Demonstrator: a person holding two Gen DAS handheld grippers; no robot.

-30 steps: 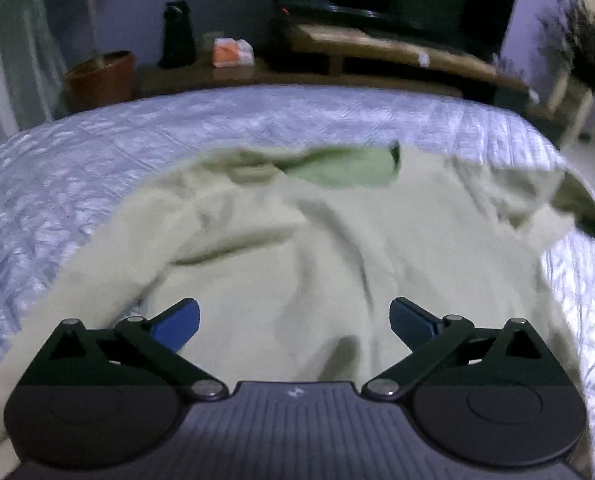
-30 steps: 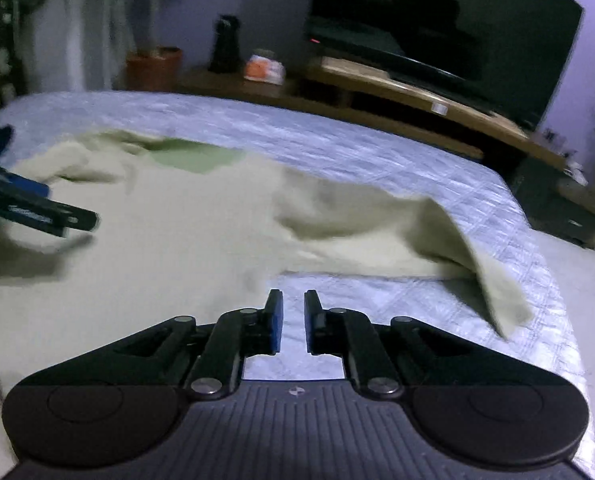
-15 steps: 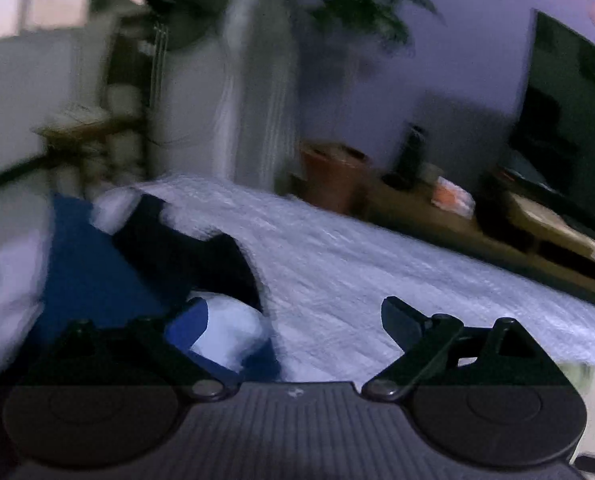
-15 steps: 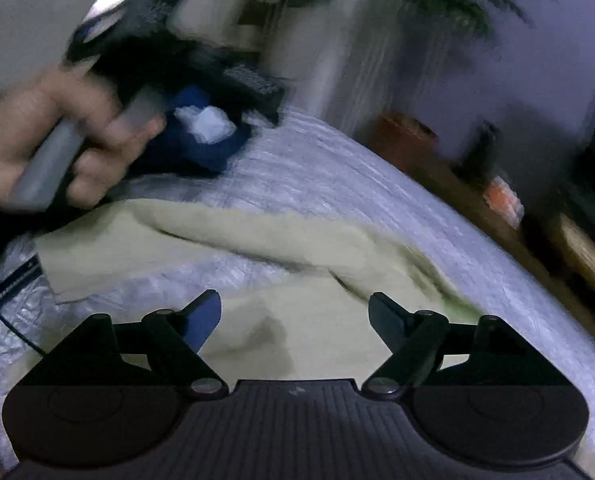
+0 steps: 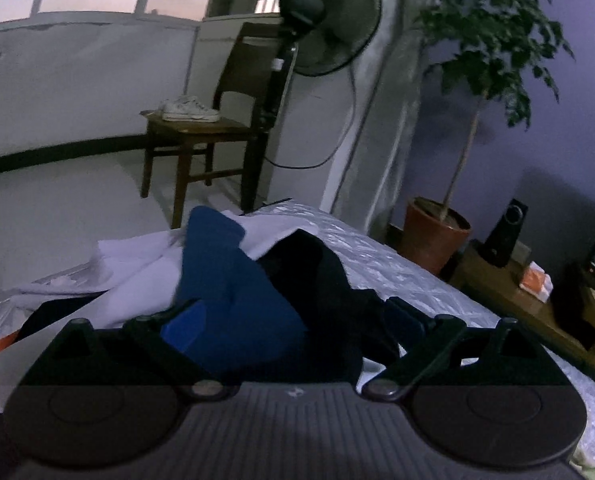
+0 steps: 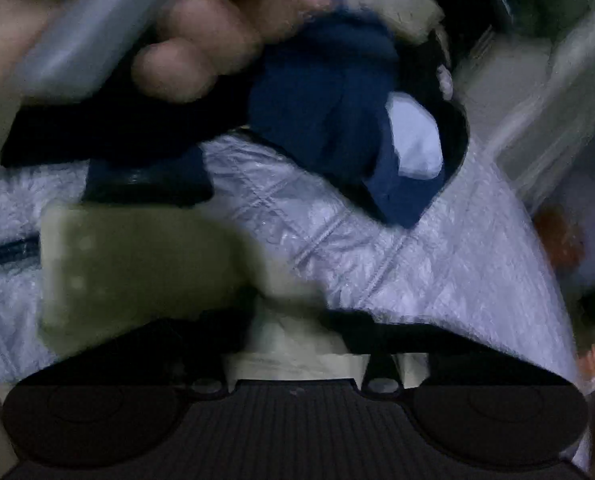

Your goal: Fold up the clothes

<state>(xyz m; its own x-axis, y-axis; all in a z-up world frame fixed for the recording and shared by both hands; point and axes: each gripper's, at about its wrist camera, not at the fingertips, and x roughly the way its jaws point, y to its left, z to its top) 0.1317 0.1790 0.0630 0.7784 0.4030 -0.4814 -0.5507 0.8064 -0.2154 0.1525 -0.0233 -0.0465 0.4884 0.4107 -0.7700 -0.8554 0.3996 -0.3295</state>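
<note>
Right now the left gripper (image 5: 293, 318) has its jaws spread wide, w/ nothing pinched; its blue-padded fingers (image 5: 185, 324) sit on either side of a heap of clothes (image 5: 233, 276) on the bed (image 5: 401, 272), a blue garment and a black one bunched together w/ white cloth under and behind. Can't tell if the pads actually touch the fabric or just hover over it. From the right wrist cam, v. blurred: the right gripper (image 6: 293, 332) has its jaws pulled in close and closing, w/ pale yellow-green cloth (image 6: 137, 264) bunched between them and spreading up-left across the quilted bedcover. Looks like a pinch on that cloth, though blur hides the pad contact itself. Same blue/black/white heap shows further up that view, near the top, apart from the green garment w/ bare quilt between. A hand (image 6: 193, 40) wrapped round a grey handle fills the top-left, just beside the heap. Bkgd in left view: wooden chair (image 5: 213, 132) w/ white sneakers (image 5: 189, 110) on the seat, standing fan (image 5: 325, 24), potted tree (image 5: 437, 236), speaker (image 5: 505, 236) on a low wooden shelf.
</note>
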